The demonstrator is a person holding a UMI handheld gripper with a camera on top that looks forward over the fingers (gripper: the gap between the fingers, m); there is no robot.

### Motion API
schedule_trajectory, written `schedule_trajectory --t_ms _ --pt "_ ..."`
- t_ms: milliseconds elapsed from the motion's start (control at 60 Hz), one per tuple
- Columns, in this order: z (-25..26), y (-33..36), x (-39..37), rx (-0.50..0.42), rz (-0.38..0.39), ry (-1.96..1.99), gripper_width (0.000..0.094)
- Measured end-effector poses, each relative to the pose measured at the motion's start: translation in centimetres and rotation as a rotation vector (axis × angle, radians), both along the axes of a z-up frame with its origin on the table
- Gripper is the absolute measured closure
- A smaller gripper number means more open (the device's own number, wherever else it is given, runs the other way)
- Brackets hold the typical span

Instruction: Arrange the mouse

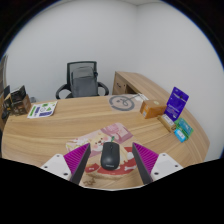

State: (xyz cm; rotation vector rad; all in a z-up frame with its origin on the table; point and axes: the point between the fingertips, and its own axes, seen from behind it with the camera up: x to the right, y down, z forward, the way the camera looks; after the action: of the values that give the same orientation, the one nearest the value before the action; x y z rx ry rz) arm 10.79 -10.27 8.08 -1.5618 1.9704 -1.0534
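Between the spread fingers of the gripper [110,170], a black mouse [110,155] lies on a patterned mat [112,140], gaps at both sides. Beyond them stretches the wooden desk [70,135], with an office chair [83,78] behind it.

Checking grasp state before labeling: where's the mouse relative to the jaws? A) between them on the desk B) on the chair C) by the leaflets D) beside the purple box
A: the black mouse lies on the desk between the open jaws, gaps either side.
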Motion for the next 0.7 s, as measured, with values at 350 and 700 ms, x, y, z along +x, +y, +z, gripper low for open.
schedule_trajectory --t_ms 350,700 --pt "12.5 11.9 -19.2 0.071 0.072 -0.021 0.0075" --pt "12.5 16.0 -28.7 0.051 0.116 0.017 0.0067"
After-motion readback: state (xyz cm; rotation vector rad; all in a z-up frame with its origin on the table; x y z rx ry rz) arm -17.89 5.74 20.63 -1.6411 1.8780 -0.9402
